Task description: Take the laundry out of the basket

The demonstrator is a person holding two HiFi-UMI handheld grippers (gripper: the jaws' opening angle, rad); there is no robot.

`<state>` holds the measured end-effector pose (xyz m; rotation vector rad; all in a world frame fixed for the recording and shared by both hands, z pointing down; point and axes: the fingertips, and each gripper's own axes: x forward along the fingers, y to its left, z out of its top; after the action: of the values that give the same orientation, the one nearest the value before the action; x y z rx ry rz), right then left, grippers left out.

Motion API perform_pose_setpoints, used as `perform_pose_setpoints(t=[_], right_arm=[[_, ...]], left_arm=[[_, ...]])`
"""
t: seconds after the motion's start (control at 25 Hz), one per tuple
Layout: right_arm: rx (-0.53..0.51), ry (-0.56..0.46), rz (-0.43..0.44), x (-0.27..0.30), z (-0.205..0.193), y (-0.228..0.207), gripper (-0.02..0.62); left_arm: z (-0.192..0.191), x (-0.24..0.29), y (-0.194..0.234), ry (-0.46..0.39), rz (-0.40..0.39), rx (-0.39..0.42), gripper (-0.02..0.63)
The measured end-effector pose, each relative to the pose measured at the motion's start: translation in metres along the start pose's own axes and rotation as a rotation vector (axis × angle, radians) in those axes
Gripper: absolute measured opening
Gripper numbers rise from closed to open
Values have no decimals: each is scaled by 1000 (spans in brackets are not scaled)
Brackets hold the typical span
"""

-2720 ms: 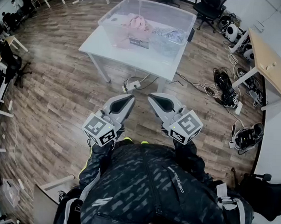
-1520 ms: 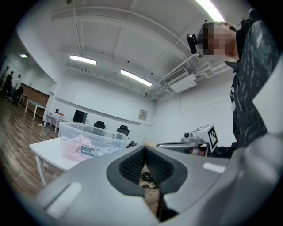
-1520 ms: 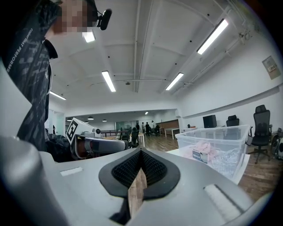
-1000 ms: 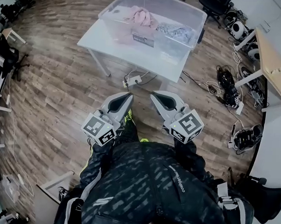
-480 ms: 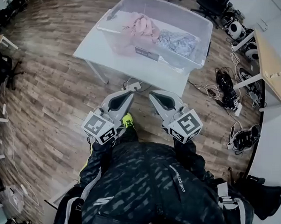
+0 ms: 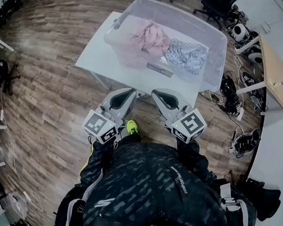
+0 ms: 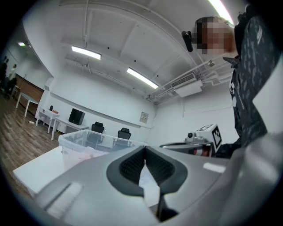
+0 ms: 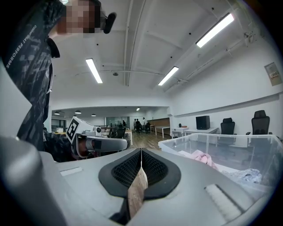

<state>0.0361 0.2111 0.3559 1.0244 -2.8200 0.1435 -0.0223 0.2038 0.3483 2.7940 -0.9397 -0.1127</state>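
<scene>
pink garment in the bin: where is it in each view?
Head view: pink garment at upper centre, inside the clear bin, left of the grey checked garment.
Left gripper view: pink garment shows faintly through the bin wall, left of the jaws.
Right gripper view: pink garment sits right of the jaws, inside the bin.
Shared landmark: the clear bin.

In the head view the label (image 6: 160,69) on the front of the basket (image 6: 217,62), at 12 o'clock, is too small to read. In the left gripper view the body of the left tongs (image 7: 145,148) hides the lower part of the basket and much of the counter (image 7: 37,165). In the right gripper view, far people (image 8: 140,124) at 12 o'clock are too small to tell apart.
</scene>
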Motion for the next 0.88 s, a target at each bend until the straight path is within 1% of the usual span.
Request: perform_pose_setpoints(t=[0.16,0.28,0.52,0.88], right_arm=[[-17,14,-12,34,4,-16,0],[-31,16,-31,50,6,-27,3],[-64,27,-42,71,17,-48,3],[-85,25,-47,95,38,-103,5]], left_arm=[[4,7,39,7,-8,-14,9],[9,12,60,13,-21,-5,9],[28,30,89,-10,-37,29,9],[45,90,118,-18,-79,53,9]])
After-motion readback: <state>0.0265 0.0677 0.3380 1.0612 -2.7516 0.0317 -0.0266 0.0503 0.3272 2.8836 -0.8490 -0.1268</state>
